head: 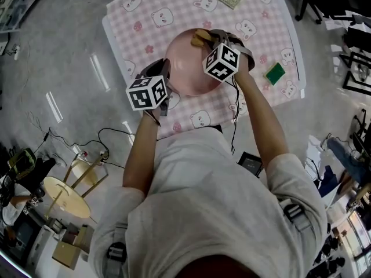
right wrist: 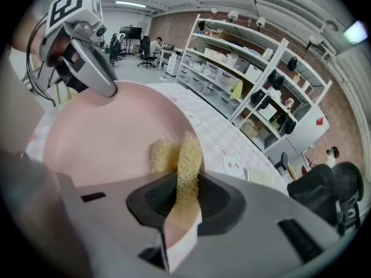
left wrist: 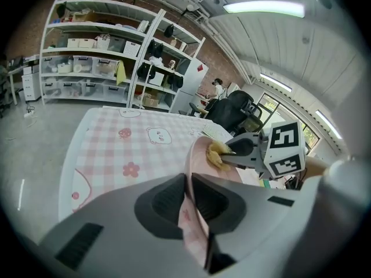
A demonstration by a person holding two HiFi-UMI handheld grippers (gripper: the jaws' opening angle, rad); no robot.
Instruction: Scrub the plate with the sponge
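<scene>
My left gripper is clamped on the plate rim and my right gripper pinches the sponge. Risk: hard scrubbing levers the plate loose onto the counter.

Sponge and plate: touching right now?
Touching. The right gripper view shows the yellow sponge pressed against the inner face of the pink plate, with no gap between them.
</scene>
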